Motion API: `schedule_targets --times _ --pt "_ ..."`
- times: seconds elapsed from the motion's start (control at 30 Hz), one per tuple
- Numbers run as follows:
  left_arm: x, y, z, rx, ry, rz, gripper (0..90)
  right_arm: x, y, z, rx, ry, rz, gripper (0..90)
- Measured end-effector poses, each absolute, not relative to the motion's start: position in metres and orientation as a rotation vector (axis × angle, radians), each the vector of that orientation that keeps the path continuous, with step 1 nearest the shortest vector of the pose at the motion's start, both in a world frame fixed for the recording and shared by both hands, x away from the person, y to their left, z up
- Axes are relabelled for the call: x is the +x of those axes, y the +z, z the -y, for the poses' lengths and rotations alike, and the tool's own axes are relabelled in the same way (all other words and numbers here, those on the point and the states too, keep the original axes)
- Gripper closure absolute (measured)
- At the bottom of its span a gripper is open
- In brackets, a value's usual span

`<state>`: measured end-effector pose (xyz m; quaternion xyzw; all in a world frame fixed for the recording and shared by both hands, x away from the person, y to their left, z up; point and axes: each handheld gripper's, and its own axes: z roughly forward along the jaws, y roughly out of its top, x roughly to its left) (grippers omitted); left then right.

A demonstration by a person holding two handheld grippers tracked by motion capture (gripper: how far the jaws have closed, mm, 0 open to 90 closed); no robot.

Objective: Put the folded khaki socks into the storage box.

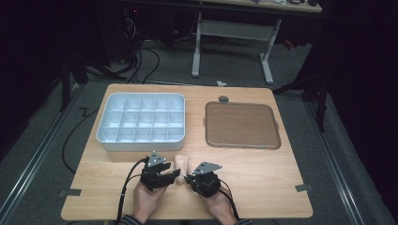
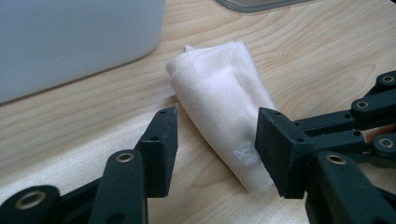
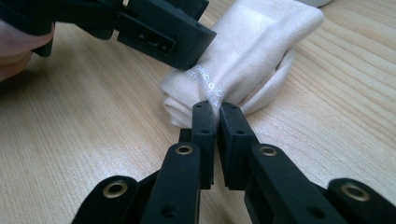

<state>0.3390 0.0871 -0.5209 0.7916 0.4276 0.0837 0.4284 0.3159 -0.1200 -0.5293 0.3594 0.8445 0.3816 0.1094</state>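
The folded cloth (image 2: 219,107) lies on the surface (image 1: 263,173) just before the divided tray (image 1: 141,119). Right tongs (image 3: 215,109) pinch its edge; left tongs (image 2: 217,144) stand open around it, not gripping. It seems folded, not yet stowed.

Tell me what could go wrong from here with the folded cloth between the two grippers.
The right gripper pinches only a thin edge of the folded cloth, so the fabric might slip out if pulled. The left gripper stands open around the cloth without pressing it, so the fold may loosen or unroll. The cloth lies close to the compartment box, so a lift or drag could catch on its wall.
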Motion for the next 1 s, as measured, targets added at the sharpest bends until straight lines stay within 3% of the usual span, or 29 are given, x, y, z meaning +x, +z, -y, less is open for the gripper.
schedule_targets --times 0.73,1.0 --pt "0.35 -0.527 -0.08 2.008 0.198 -1.113 48.1 0.322 -0.531 0.116 1.035 1.071 -2.441 84.7" --pt "0.349 -0.522 -0.083 1.989 0.19 -1.104 46.2 0.32 -0.531 0.121 1.061 1.072 -2.404 66.9"
